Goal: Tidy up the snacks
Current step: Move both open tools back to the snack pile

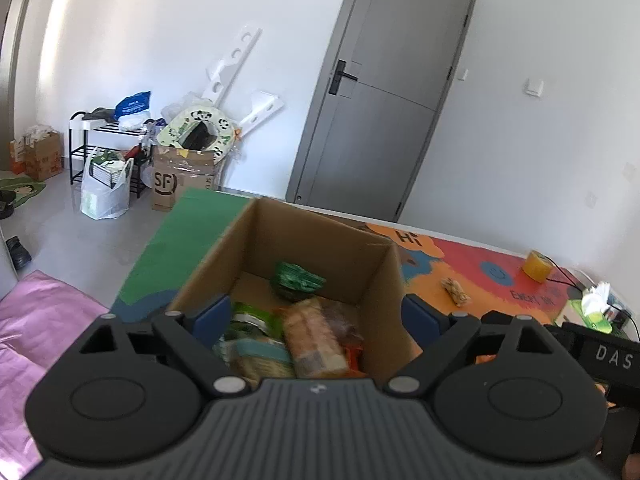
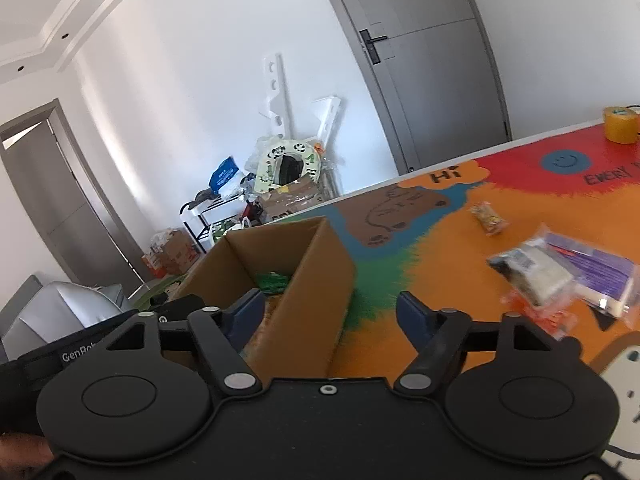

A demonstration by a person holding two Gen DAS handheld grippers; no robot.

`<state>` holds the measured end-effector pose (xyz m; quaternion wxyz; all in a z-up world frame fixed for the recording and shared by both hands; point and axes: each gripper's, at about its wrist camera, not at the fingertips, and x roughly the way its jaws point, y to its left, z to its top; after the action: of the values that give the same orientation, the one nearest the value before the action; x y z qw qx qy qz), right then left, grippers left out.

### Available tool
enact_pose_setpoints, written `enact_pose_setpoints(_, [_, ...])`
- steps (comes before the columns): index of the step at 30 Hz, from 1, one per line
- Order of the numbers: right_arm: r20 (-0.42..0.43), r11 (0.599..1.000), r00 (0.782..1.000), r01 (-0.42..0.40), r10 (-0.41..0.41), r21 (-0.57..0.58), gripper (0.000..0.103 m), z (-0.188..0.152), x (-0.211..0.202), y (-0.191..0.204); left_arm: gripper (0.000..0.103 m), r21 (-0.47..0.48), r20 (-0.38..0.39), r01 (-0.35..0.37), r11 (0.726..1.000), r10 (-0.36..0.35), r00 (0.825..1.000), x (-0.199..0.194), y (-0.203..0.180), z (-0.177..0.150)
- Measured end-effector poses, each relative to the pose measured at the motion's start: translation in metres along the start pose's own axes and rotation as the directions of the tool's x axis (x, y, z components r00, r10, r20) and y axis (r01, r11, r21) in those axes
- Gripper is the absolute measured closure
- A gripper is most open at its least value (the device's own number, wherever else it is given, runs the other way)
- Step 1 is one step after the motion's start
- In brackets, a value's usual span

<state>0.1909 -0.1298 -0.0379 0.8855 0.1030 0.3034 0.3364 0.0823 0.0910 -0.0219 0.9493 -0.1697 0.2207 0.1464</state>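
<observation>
Open cardboard box (image 1: pixel 320 248) on a colourful table mat (image 1: pixel 480 276), both grippers spread wide above it with nothing between their jaws.

The box stands upright near the mat's green end, its long axis running away from the left wrist camera; inside lie a tan snack pack (image 1: pixel 316 336) lengthwise along that axis, a green-and-white pack (image 1: pixel 252 332) beside it, and a dark green pouch (image 1: pixel 298 280) at the far wall. The left gripper (image 1: pixel 316 316) hangs over the box's near edge, the right gripper (image 2: pixel 330 312) over its right wall. On the mat to the right lie a clear bag of packets (image 2: pixel 560 276), a small snack bar (image 2: pixel 488 216) lying diagonally, and a yellow tape roll (image 2: pixel 621 124).
</observation>
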Motion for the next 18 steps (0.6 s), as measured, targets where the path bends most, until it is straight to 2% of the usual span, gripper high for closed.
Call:
enact_pose_setpoints(2, [-0.004, 1.0, 1.0, 0.01, -0.01, -0.003, 0.019, -0.001, -0.006, -0.005, 0.011, 0.012, -0.003, 0.004, 1.0, -0.004, 1.0, -0.002, -0.008, -0.002])
enact_pose_setpoints(5, [0.002, 1.0, 1.0, 0.006, -0.006, 0.004, 0.014, -0.004, -0.018, -0.014, 0.011, 0.028, -0.021, 0.013, 1.0, -0.012, 1.0, -0.003, -0.019, -0.007])
enact_pose_setpoints(18, [0.029, 0.996, 0.999, 0.044, -0.047, 0.082, 0.008, -0.015, -0.06, -0.059, 0.011, 0.103, -0.069, 0.074, 0.992, -0.067, 0.995, -0.009, -0.068, -0.024])
